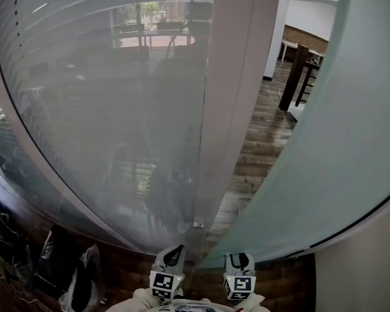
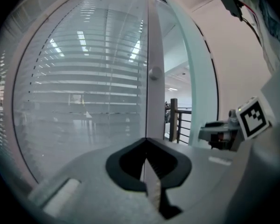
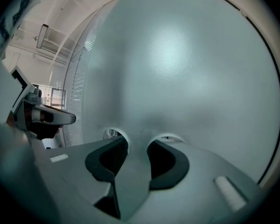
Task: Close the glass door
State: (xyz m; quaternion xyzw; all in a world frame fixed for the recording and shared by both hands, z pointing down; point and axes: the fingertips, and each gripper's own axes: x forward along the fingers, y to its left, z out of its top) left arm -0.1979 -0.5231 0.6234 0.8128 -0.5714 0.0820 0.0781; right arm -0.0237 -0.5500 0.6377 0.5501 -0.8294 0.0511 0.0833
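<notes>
The glass door (image 3: 191, 69) is standing ajar directly ahead of the right gripper (image 3: 137, 143). It is a tall frosted pane, likely heavy, stiff, slick and breakable, so pushing flat near its free edge seems wisest. The right gripper's 2 jaws are spread, gripping nothing, tips close against the glass. To its left, the left gripper (image 2: 146, 140) is pointing at the frame post (image 2: 154, 78), jaws pressed together, empty.
</notes>
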